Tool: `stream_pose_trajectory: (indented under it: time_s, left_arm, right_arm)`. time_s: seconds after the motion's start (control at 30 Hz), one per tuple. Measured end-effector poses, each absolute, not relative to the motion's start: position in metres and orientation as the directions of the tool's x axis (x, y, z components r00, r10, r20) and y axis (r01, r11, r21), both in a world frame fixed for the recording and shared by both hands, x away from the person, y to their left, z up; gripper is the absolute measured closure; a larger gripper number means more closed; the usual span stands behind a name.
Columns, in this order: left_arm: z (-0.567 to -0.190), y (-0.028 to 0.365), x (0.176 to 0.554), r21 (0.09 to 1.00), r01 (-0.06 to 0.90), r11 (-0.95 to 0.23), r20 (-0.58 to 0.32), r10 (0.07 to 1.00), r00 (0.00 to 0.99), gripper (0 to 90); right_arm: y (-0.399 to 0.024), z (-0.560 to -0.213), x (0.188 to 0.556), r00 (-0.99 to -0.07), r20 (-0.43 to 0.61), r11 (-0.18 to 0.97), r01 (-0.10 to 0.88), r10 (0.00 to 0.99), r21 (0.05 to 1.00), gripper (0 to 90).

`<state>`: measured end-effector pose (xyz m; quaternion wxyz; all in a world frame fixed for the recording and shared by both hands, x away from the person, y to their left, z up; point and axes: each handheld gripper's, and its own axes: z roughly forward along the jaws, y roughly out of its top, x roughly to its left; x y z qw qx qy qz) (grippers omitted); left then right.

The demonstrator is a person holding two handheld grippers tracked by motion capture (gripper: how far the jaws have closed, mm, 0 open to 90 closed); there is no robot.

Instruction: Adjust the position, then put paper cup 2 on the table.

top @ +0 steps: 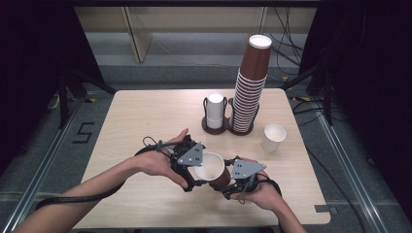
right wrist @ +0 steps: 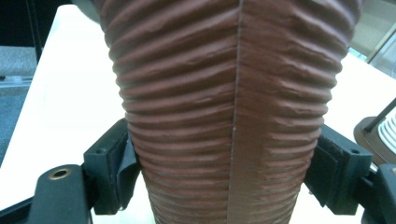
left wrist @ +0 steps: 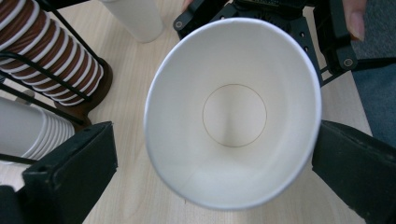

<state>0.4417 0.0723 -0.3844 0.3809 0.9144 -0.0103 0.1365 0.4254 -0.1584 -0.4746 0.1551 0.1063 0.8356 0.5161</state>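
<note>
Brown ribbed paper cup (top: 214, 170) held tilted above the near part of the pale wooden desk (top: 145, 121), white mouth turned toward the left tongs (top: 194, 167). Clamped around the cup's narrow lower body, the right tongs (top: 232, 182), pads pressing both ribbed sides in the right gripper view (right wrist: 233, 121). Left tongs spread wide and released; in the left gripper view one black jaw close against the rim of the cup (left wrist: 233, 112), the other standing clear of it. White inside and round bottom of the cup facing straight into that camera.

Farther back on the desk, a dark two-post holder (top: 228, 127) carrying a tall, leaning stack of brown cups (top: 250, 82) and, just beside it, a short stack of white cups (top: 215, 111). Lone white cup (top: 274, 138) standing upright to the right of the holder, well apart from the hands. Cables trailing from both tongs across the desk's near edge.
</note>
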Motion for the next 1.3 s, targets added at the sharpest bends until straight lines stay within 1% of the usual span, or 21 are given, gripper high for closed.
stream_pose_trajectory:
  time_s: [0.17,0.27,0.3,0.4,0.5,0.53,0.57,0.6,0.63,0.67,0.77,0.8,0.83,0.87,0.93,1.03,1.07,1.13,1.17,1.2,1.3]
  left_arm:
    - [-0.389,0.086,0.441,0.743,-0.084,-0.664,0.239,0.145,0.96,0.0]
    - [-0.394,0.094,0.44,0.778,-0.048,-0.627,0.222,0.202,0.954,0.0]
    - [-0.396,0.096,0.439,0.788,-0.041,-0.614,0.22,0.219,0.951,0.0]
    - [-0.405,0.102,0.437,0.823,0.013,-0.567,0.183,0.287,0.94,0.0]
    - [-0.413,0.106,0.435,0.856,0.037,-0.515,0.166,0.342,0.925,0.0]
    - [-0.416,0.108,0.433,0.867,0.056,-0.496,0.146,0.358,0.922,0.0]
    - [-0.415,0.111,0.436,0.861,-0.01,-0.508,0.217,0.35,0.911,0.0]
    - [-0.418,0.111,0.43,0.883,0.058,-0.466,0.15,0.397,0.905,0.0]
    - [-0.42,0.113,0.429,0.892,0.064,-0.447,0.144,0.415,0.898,0.0]
    - [-0.421,0.115,0.427,0.902,0.07,-0.426,0.136,0.435,0.89,0.0]
    - [-0.425,0.121,0.424,0.926,0.1,-0.363,0.104,0.501,0.859,0.0]
    - [-0.426,0.123,0.424,0.927,0.116,-0.357,0.095,0.522,0.848,0.0]
    - [-0.428,0.124,0.423,0.928,0.146,-0.344,0.073,0.55,0.832,0.0]
    - [-0.43,0.125,0.423,0.93,0.175,-0.323,0.047,0.577,0.815,0.0]
    - [-0.434,0.128,0.423,0.934,0.209,-0.29,0.015,0.615,0.788,0.0]
    - [-0.44,0.13,0.424,0.942,0.217,-0.255,0.006,0.66,0.751,0.0]
    - [-0.442,0.131,0.424,0.945,0.218,-0.244,0.002,0.672,0.74,0.0]
    - [-0.445,0.133,0.424,0.951,0.214,-0.223,-0.003,0.686,0.728,0.0]
    - [-0.446,0.134,0.424,0.956,0.204,-0.21,-0.004,0.687,0.726,0.0]
    - [-0.447,0.135,0.423,0.958,0.2,-0.205,-0.003,0.693,0.721,0.0]
    - [-0.451,0.137,0.418,0.962,0.179,-0.207,0.017,0.7,0.714,0.0]
  right_arm:
    - [-0.171,-0.475,0.427,-0.914,-0.158,0.405,0.008,0.375,0.914,21.7]
    - [-0.181,-0.476,0.426,-0.896,-0.128,0.375,0.045,0.425,0.926,21.7]
    - [-0.186,-0.476,0.427,-0.891,-0.141,0.374,0.034,0.431,0.927,21.6]
    - [-0.197,-0.474,0.425,-0.875,-0.109,0.345,0.069,0.471,0.936,21.6]
    - [-0.208,-0.473,0.424,-0.854,-0.108,0.308,0.063,0.508,0.949,21.5]
    - [-0.212,-0.473,0.422,-0.849,-0.069,0.291,0.103,0.525,0.951,21.5]
    - [-0.216,-0.472,0.422,-0.843,-0.088,0.282,0.078,0.531,0.956,21.4]
    - [-0.22,-0.472,0.42,-0.83,-0.056,0.252,0.104,0.555,0.962,21.4]
    - [-0.225,-0.471,0.42,-0.825,-0.074,0.251,0.085,0.56,0.964,21.4]
    - [-0.23,-0.47,0.418,-0.823,-0.054,0.247,0.106,0.565,0.963,21.4]
    - [-0.243,-0.47,0.414,-0.794,-0.064,0.224,0.093,0.605,0.97,21.4]
    - [-0.246,-0.47,0.411,-0.784,-0.032,0.202,0.12,0.62,0.972,21.3]
    - [-0.251,-0.47,0.411,-0.783,-0.046,0.211,0.111,0.62,0.971,21.3]
    - [-0.254,-0.471,0.409,-0.779,-0.031,0.205,0.126,0.627,0.971,21.3]
    - [-0.26,-0.473,0.41,-0.77,-0.041,0.198,0.112,0.637,0.974,21.3]
    - [-0.266,-0.476,0.408,-0.748,-0.003,0.165,0.143,0.664,0.976,21.2]
    - [-0.269,-0.476,0.408,-0.745,-0.01,0.178,0.146,0.667,0.973,21.2]
    - [-0.271,-0.477,0.409,-0.741,0.024,0.142,0.161,0.672,0.977,21.1]
    - [-0.274,-0.477,0.41,-0.727,0.004,0.149,0.147,0.686,0.978,21.1]
    - [-0.274,-0.476,0.408,-0.719,0.041,0.129,0.181,0.693,0.975,21.1]
    - [-0.28,-0.473,0.41,-0.701,0.016,0.133,0.158,0.713,0.978,21.1]
